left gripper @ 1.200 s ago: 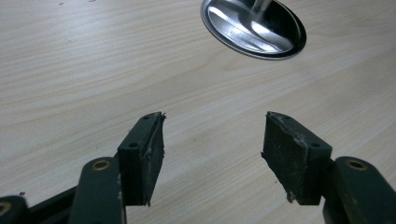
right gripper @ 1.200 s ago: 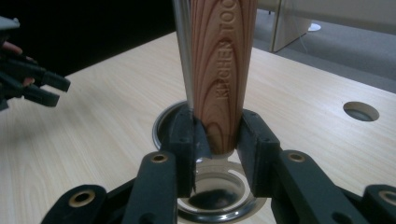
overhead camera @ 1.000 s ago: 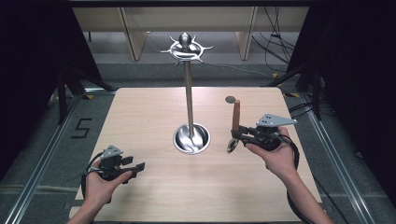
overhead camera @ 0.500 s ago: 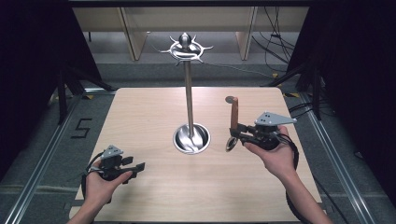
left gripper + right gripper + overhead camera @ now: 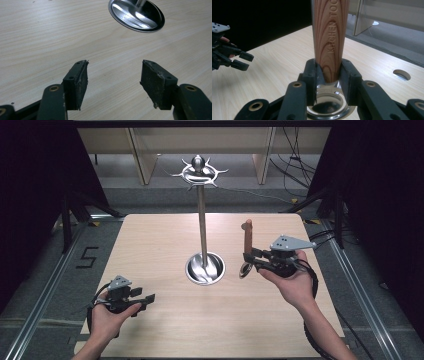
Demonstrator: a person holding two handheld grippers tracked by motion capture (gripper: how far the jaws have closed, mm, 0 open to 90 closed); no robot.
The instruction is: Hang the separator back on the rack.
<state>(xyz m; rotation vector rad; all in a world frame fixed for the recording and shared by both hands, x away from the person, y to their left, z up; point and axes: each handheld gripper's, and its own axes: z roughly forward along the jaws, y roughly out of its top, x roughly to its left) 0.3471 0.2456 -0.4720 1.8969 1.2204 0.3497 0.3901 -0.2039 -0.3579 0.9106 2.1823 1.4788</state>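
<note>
Wood grain runs up the handle (image 5: pixel 331 40) of the wooden-handled kitchen tool with a shiny metal ring end (image 5: pixel 246 251), and the right gripper (image 5: pixel 256 260) has its two black jaws clamped on that handle right above the metal part. In the right gripper view the pads (image 5: pixel 313 75) press both sides of the handle, with the polished ring (image 5: pixel 328 105) just below. The tool stands upright, handle up, held over the right side of the light wooden table (image 5: pixel 165 240), near the round steel base (image 5: pixel 204 268) of the tall metal stand with a hooked top (image 5: pixel 202 210). The left gripper (image 5: pixel 145 298) sits well apart at the front left, jaws spread wide with nothing but table between them.
</note>
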